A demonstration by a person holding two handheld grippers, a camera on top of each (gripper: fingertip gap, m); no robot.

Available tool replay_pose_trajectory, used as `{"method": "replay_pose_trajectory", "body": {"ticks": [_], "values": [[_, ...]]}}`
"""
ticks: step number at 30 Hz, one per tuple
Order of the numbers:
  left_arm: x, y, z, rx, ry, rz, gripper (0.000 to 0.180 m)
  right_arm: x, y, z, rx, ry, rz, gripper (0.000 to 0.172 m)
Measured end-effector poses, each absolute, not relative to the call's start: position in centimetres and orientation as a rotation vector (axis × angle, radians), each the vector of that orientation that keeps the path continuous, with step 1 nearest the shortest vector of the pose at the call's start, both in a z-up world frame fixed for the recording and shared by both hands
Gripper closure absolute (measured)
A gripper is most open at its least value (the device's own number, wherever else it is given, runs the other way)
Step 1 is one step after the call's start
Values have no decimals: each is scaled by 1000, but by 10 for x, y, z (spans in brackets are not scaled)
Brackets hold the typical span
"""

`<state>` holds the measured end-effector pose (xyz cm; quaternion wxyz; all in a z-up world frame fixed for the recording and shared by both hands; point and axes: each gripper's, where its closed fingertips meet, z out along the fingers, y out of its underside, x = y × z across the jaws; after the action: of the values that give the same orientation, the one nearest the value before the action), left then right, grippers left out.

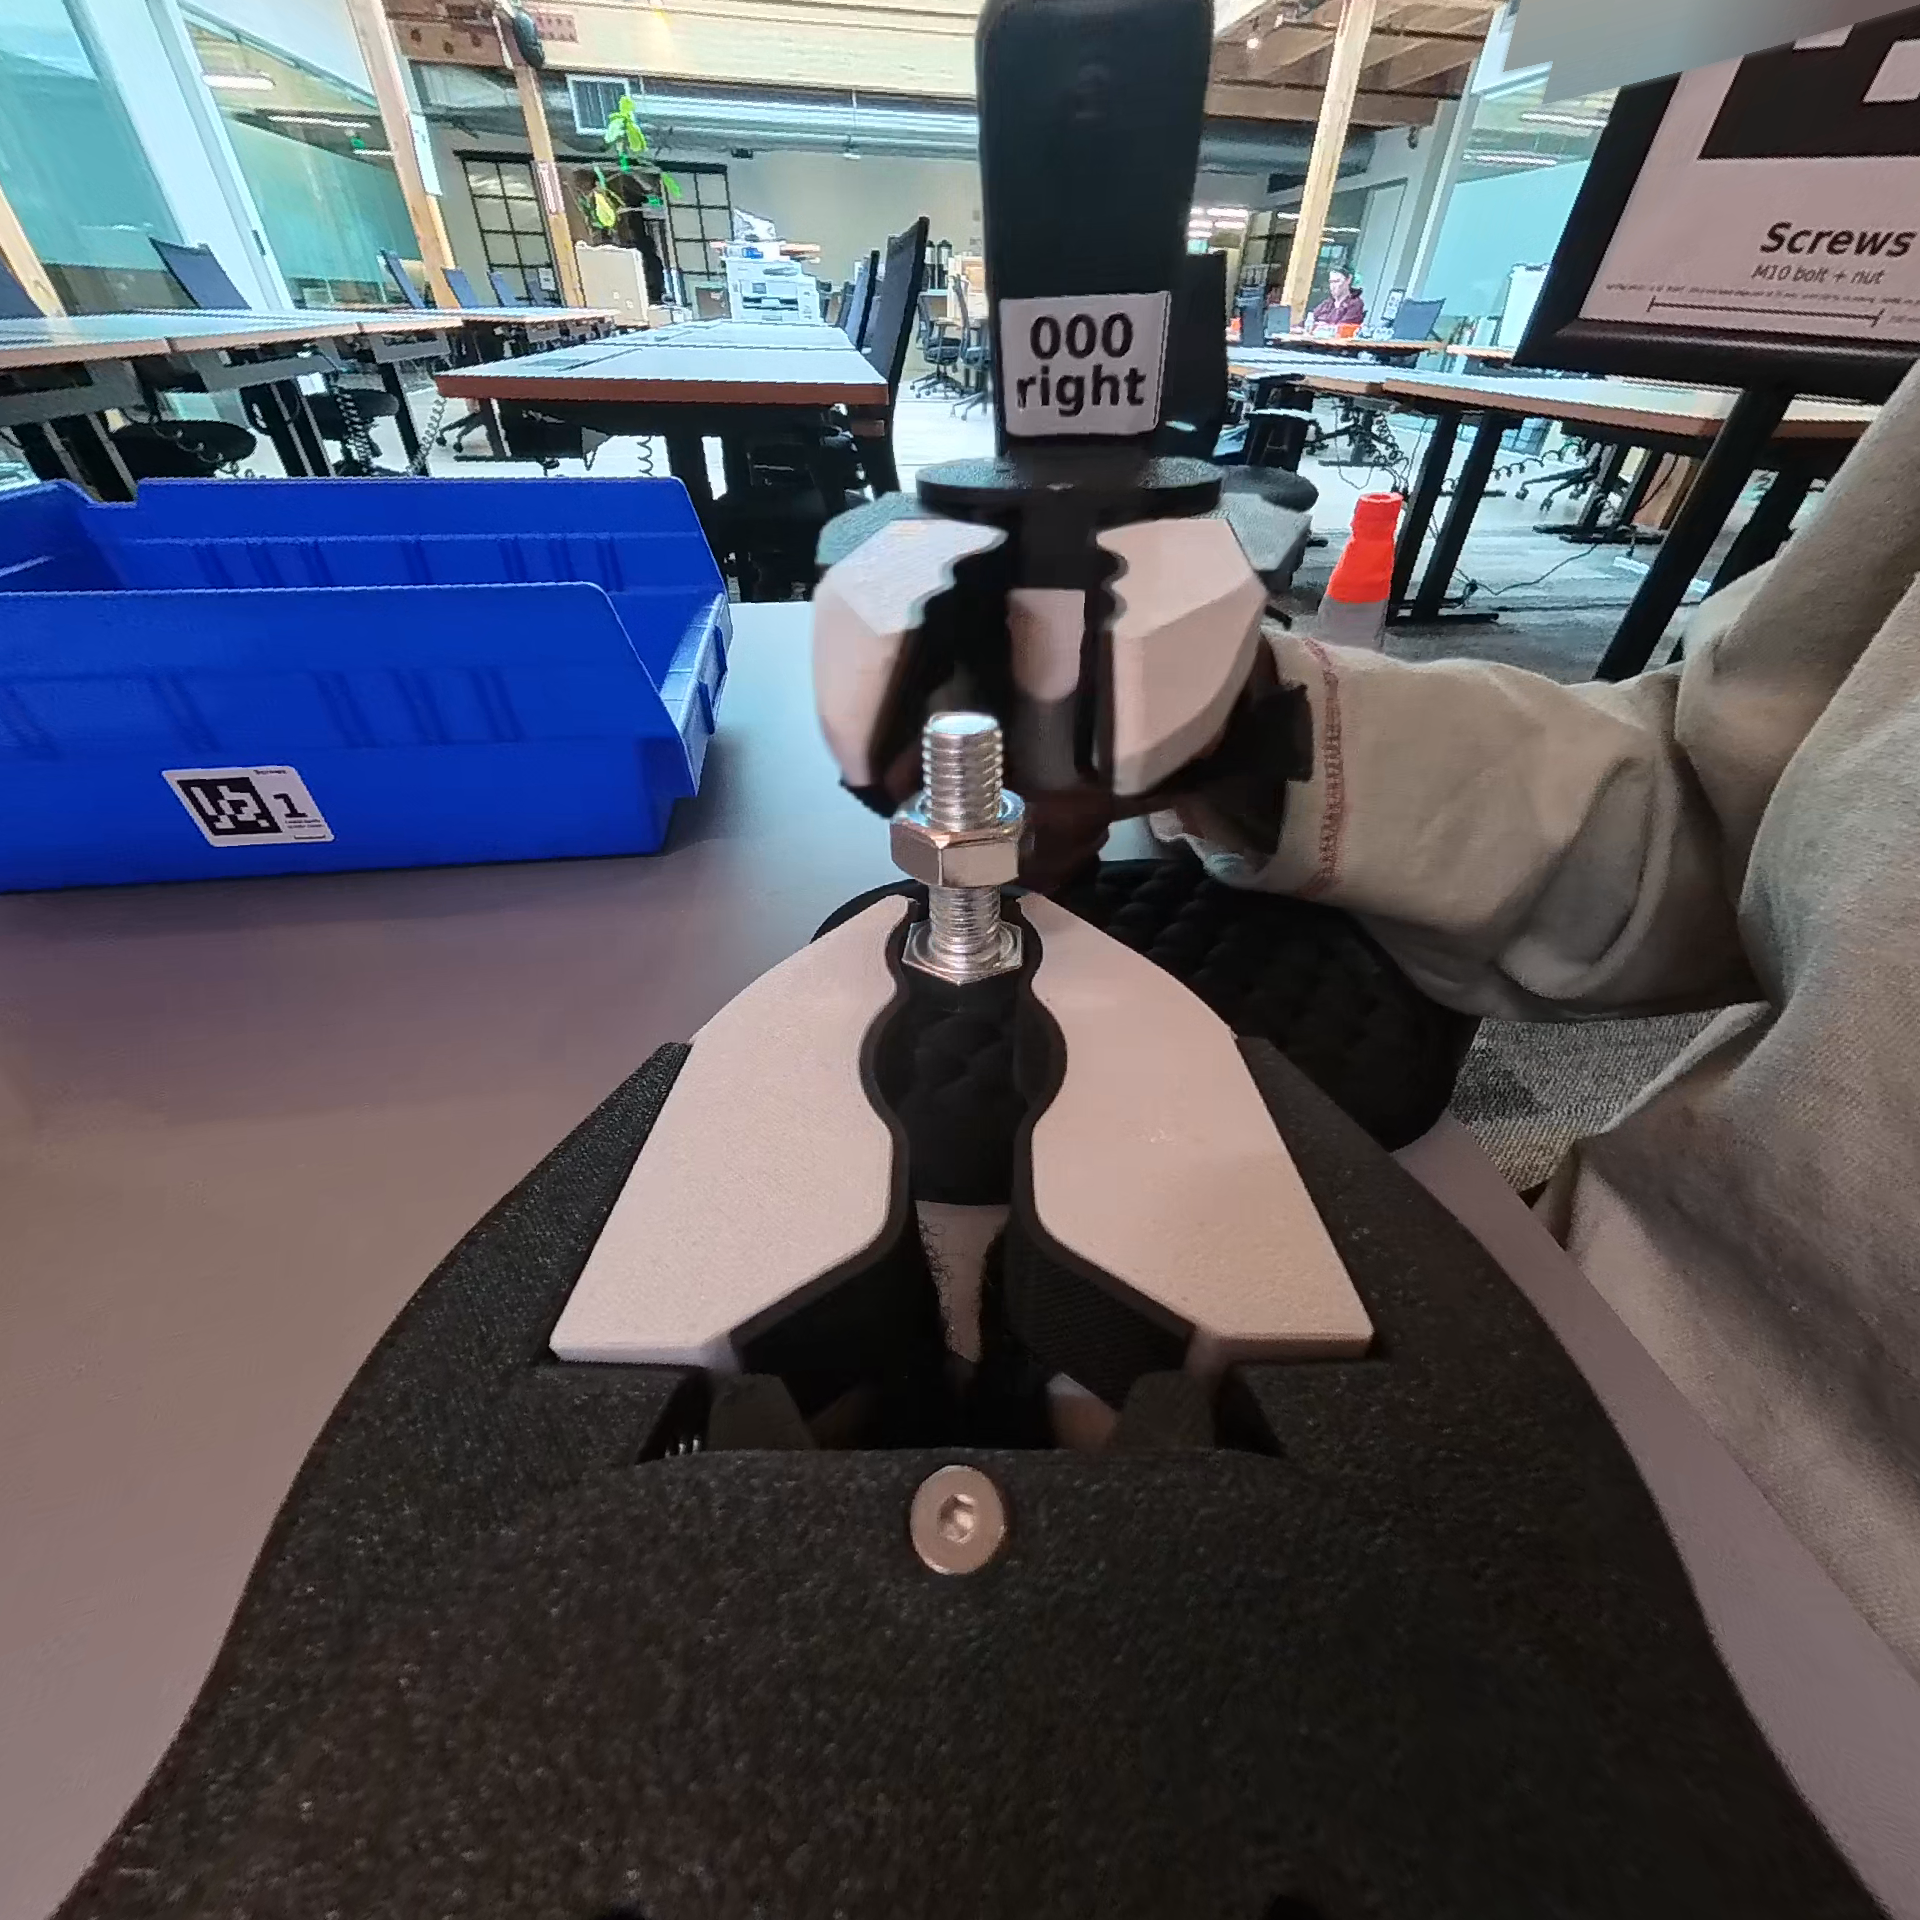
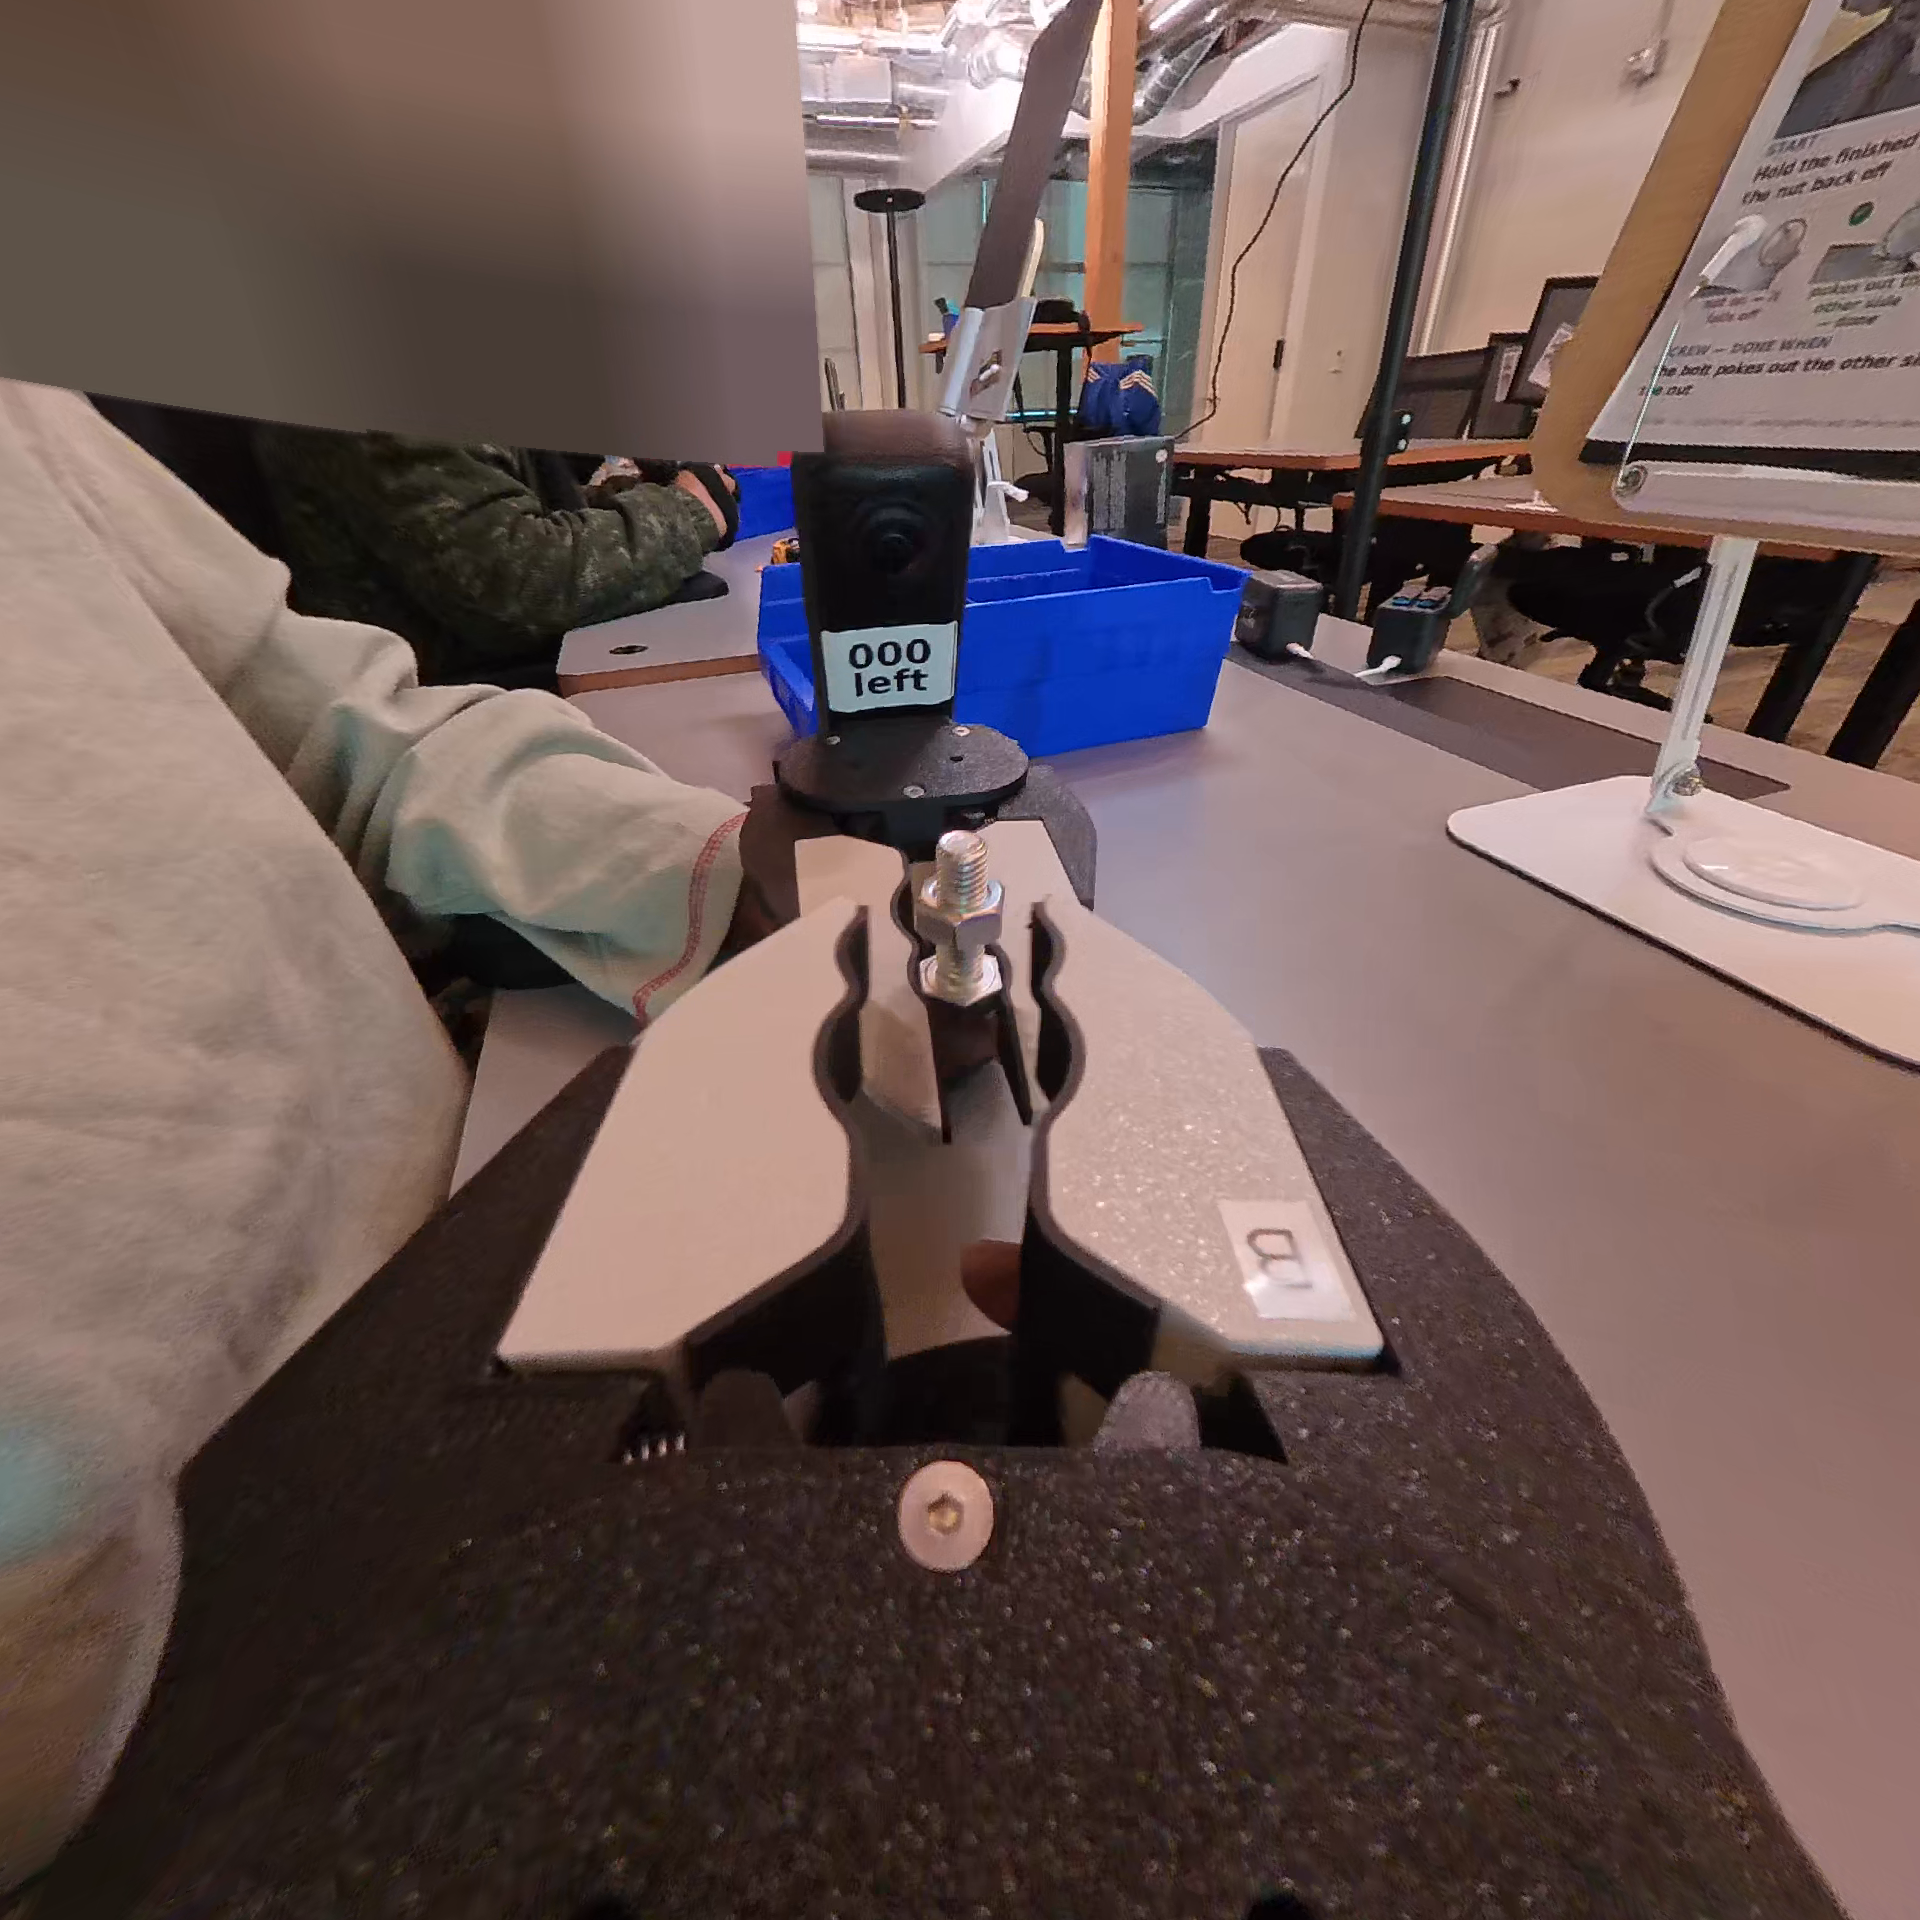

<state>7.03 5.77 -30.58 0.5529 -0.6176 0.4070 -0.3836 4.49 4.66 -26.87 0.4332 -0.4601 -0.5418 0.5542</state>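
Note:
My left gripper (image 1: 961,940) is shut on the hex head of a silver bolt (image 1: 961,769) and holds it upright above the grey table (image 1: 312,1091). A silver hex nut (image 1: 956,847) sits partway down the thread. My right gripper (image 2: 948,925) is open. Its fingertips (image 2: 1049,925) stand on either side of the nut (image 2: 958,914) with a gap on each side. In the left wrist view the right gripper (image 1: 997,769) shows blurred just behind the bolt. A person's sleeved hand holds each gripper.
A blue bin (image 1: 343,665) stands on the table at the left; it also shows in the right wrist view (image 2: 1091,644). A framed sign on a stand (image 1: 1766,208) is at the right. A white stand base (image 2: 1662,862) lies on the table. An orange cone (image 1: 1366,561) stands behind. Tip to tip, the grippers are about 4 cm apart.

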Motion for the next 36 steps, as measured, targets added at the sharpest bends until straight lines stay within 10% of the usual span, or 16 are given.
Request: {"method": "replay_pose_trajectory", "body": {"ticks": [10, 20, 36], "values": [[70, 58, -306, -1461, 959, -909, 167, 23, 34, -275, -1139, -1455, 1397, 129], [70, 58, -306, -1462, 963, -911, 167, 71, 42, -270, -1144, -1416, 1393, 170], [71, 57, -307, -1460, 970, -907, 167, 28, 40, -272, -1136, -1422, 1390, 134]]}}
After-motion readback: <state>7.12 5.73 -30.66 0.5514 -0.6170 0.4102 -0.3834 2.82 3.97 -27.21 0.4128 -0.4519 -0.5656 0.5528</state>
